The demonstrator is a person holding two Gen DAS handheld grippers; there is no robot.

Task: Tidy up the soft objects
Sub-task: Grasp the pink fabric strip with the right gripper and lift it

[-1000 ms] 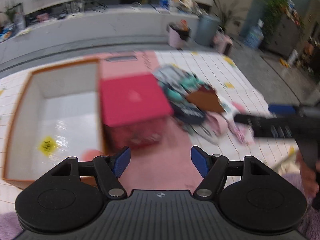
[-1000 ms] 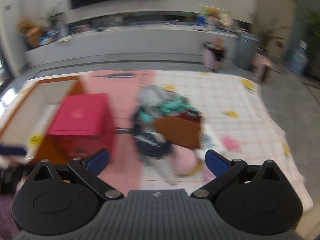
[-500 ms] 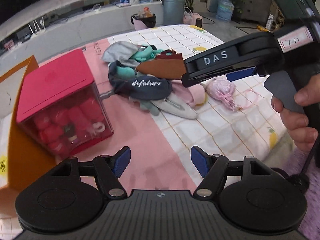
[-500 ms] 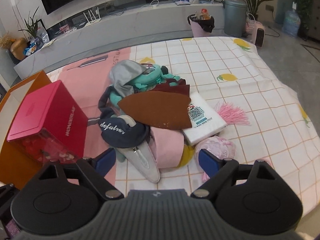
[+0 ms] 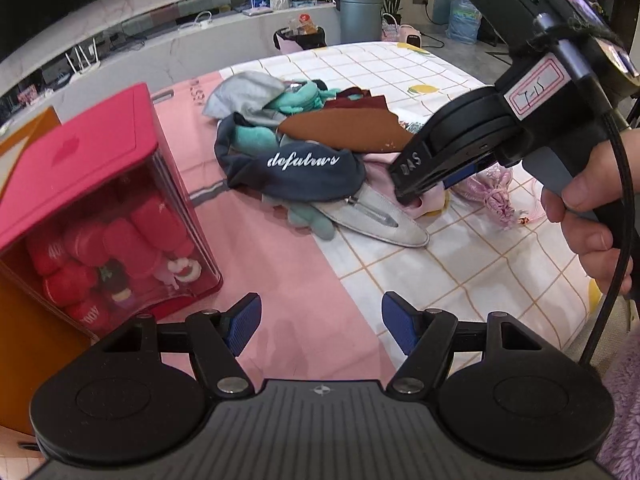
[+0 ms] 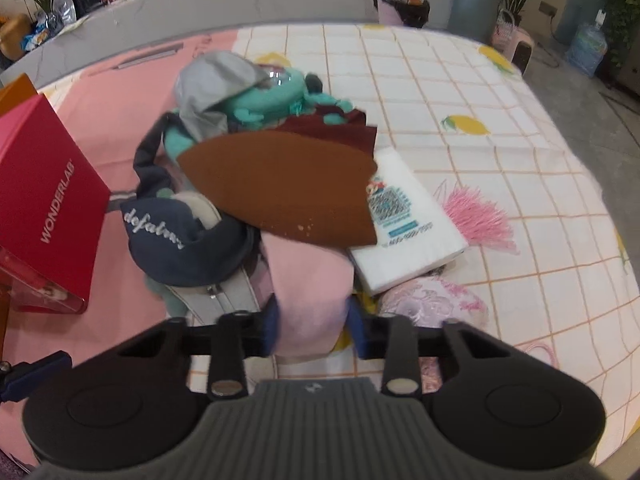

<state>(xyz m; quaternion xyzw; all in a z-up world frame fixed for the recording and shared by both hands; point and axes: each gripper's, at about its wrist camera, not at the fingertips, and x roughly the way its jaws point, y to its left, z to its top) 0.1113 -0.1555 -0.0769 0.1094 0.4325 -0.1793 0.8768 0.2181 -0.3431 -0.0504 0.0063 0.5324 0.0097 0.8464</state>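
Right gripper: jaws had just been closing; blue pads pressed on both sides of the near end of a folded pink cloth; seen from the left wrist view, its tip sat down in the pink cloth at the right of the heap, a hand on its handle.
Left gripper: jaws stood wide apart, nothing between them; it hung over the pink part of the bed sheet, near side, apart from the heap.
Pink cloth: near edge of the heap, just right of a grey pouch with a zip; its far end tucked under a brown leaf-shaped cushion.
Heap of soft things: middle of the bed; navy cap with white script at the left, teal plush toy and grey fabric at the far side, dark red cloth behind the cushion.
White pack of tissues: right of the cushion, partly under it; pink tassel just right of it; pale pink flowered pouch near and right of the gripped cloth.
Red box: left of the heap, clear front, red plush items inside; lettering WONDERLAB on its side in the right wrist view.
Orange board: left of the red box, touching it; only partly seen.
Sheet: pink at the left, white with an orange grid and lemons at the right.
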